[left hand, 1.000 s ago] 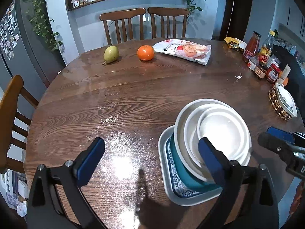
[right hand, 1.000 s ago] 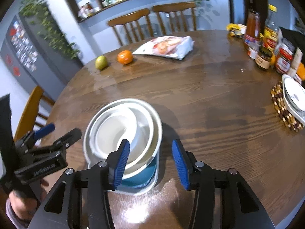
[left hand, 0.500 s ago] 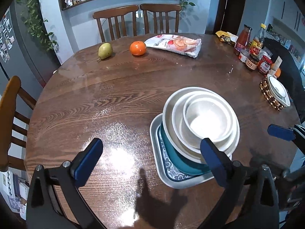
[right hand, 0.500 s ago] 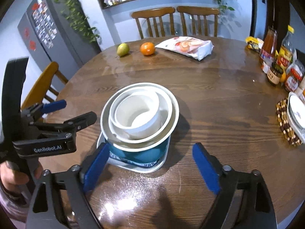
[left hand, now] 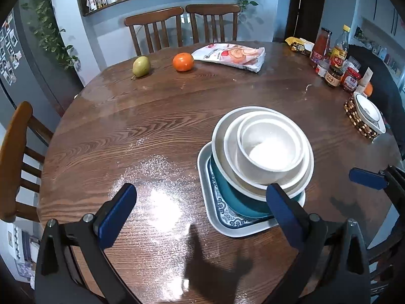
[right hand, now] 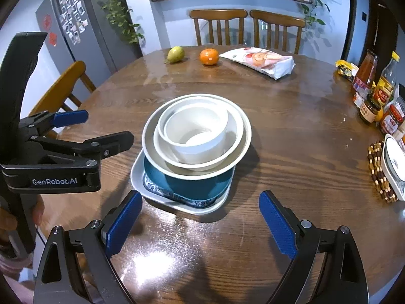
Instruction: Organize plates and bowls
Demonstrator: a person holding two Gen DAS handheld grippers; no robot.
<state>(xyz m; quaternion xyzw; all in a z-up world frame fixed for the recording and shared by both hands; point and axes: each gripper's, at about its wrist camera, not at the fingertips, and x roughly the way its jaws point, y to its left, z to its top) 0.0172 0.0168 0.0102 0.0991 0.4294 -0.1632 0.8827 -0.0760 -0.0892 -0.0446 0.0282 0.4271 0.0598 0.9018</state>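
**Stack built, both claws hung back empty**

The nested pile sat near the front of the round wooden tabletop (right hand: 291,126): a small white bowl (right hand: 196,133) inside a wider white bowl (right hand: 234,136), inside a broad white dish (right hand: 246,131), on a teal bowl (right hand: 187,182), all resting on a rectangular blue-patterned plate (right hand: 162,197). The left claw (left hand: 200,212) was released, jaws spread wide, gripping nothing, hovering just beside the plate's near corner. The right claw (right hand: 200,224) was equally released and empty, above the tabletop in front of the pile. The stacking looked essentially done, I judged; one white dish (right hand: 395,162) on a beaded mat (right hand: 378,174) stood apart at the right edge. If it were to join, the tidy way would be gripping its rim squarely and lowering gently, since the tower leaned off-centre on the teal bowl and a nudge could tip it
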